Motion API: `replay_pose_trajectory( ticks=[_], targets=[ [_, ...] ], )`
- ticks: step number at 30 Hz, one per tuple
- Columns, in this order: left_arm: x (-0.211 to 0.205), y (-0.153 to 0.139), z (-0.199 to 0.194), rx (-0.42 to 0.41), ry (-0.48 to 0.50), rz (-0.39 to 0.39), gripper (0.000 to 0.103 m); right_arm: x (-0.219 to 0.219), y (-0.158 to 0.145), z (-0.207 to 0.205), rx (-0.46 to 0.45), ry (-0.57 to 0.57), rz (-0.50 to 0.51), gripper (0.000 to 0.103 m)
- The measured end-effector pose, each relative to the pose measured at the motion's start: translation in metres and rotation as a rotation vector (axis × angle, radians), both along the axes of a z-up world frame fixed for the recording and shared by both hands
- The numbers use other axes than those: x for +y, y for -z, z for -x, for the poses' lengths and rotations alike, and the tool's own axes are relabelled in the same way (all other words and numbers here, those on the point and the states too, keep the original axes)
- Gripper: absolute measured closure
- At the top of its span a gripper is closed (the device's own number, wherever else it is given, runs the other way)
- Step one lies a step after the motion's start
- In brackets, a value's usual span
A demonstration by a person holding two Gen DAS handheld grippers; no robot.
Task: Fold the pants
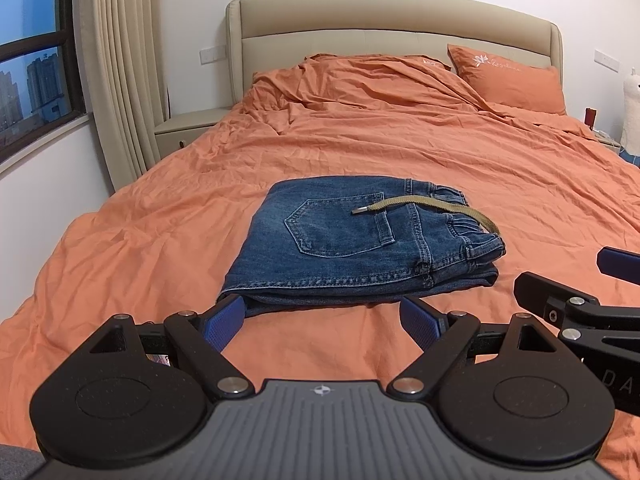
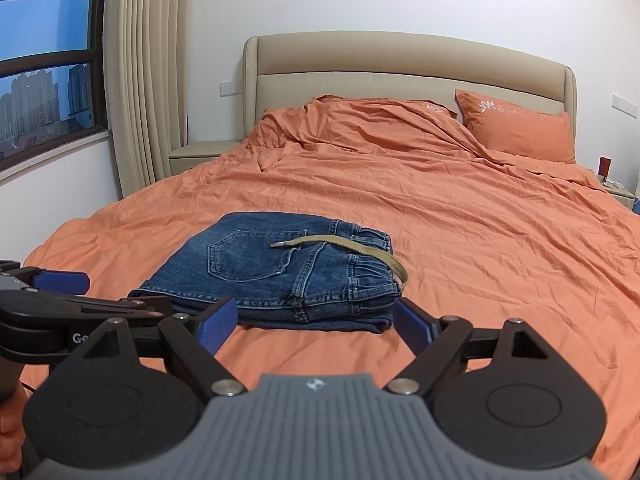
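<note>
Folded jeans [image 1: 352,236] lying on orange bed [image 1: 440,152], left gripper [image 1: 322,320] and right gripper [image 2: 316,320] being held near, jaws spread wide, nothing gripped

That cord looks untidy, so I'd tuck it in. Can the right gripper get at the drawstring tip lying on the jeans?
Probably yes: the right gripper is open, the drawstring lies exposed atop the folded jeans, and nothing lies between them.

Both views are evenly and fairly brightly lit by soft indoor light; only dusk blue is seen through the window [image 1: 36,60] at nine to ten o'clock. Shadows are faint, and no glare is noted. Strong fisheye bending is seen at the edges, with dark vignetting at one o'clock. The nearest foreground at six o'clock is slightly blurred.
</note>
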State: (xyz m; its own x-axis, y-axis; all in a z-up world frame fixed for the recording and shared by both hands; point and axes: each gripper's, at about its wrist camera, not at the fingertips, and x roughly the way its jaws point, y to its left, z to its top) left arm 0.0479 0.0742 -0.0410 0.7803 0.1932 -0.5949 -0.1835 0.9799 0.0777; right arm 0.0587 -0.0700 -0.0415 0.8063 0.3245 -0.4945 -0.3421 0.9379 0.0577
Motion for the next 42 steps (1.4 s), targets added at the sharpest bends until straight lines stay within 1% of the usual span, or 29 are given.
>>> replay_pose_trajectory(
  ticks=[13,21,26,42],
  targets=[
    [0.0004,0.0001,-0.0004,0.003,0.006,-0.002,0.001,0.0001,0.0005,-0.0003,0.012,0.006,-0.001,0.022],
    [0.0035,0.0002,-0.0004,0.004,-0.007,-0.01,0.001,0.0004,0.0021,-0.0011,0.018,0.006,0.008,0.022],
    [0.007,-0.0008,-0.0002,0.004,0.001,0.003,0.001,0.0006,0.0016,-0.0004,0.018,0.008,0.007,0.022],
    [0.0044,-0.0025,0.0,-0.001,0.007,-0.007,0.001,0.0008,0.0022,-0.0009,0.021,0.008,0.009,0.022]
  ],
)
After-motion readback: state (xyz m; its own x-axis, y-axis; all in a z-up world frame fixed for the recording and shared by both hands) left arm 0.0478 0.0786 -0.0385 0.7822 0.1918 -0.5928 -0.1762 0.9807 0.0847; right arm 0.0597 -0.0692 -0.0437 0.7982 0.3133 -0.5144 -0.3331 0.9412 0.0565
